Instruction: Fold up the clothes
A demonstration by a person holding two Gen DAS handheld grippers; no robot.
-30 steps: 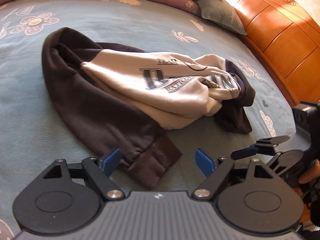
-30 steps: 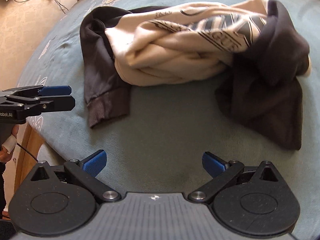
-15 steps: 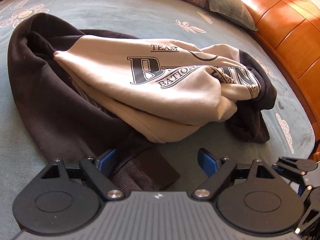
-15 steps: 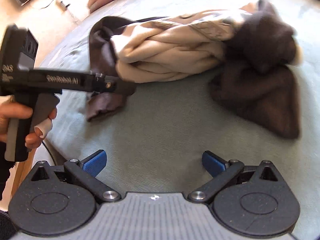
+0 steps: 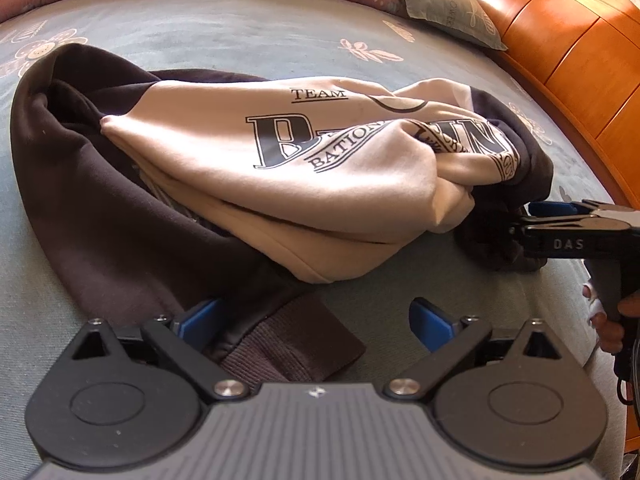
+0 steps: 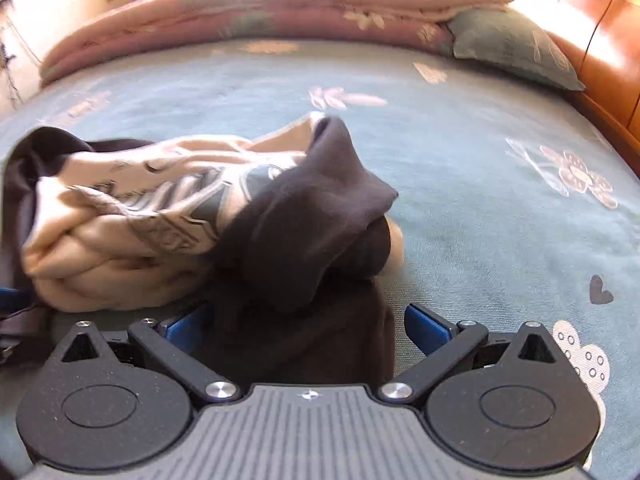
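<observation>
A crumpled sweatshirt (image 5: 328, 184), cream with black lettering and dark brown sleeves, lies on the blue-green bed cover (image 5: 240, 40). My left gripper (image 5: 316, 320) is open and low over the bed, and the ribbed cuff (image 5: 296, 348) of one dark sleeve lies between its blue pads (image 5: 200, 316). In the right wrist view the sweatshirt (image 6: 120, 248) sits to the left. My right gripper (image 6: 308, 326) is open with the other dark sleeve (image 6: 304, 240) bunched between its fingers. The left wrist view shows the right gripper (image 5: 560, 224) at that sleeve, with a hand on its handle.
A wooden headboard (image 5: 568, 60) curves along the right. A grey-green pillow (image 6: 512, 52) and a rolled pink floral quilt (image 6: 260, 12) lie across the far end of the bed. Bare flowered cover spreads to the right of the garment.
Both grippers have moved in onto the sweatshirt. The left one now straddles the cuff. The right one has swung round from the front edge to the other dark sleeve.
</observation>
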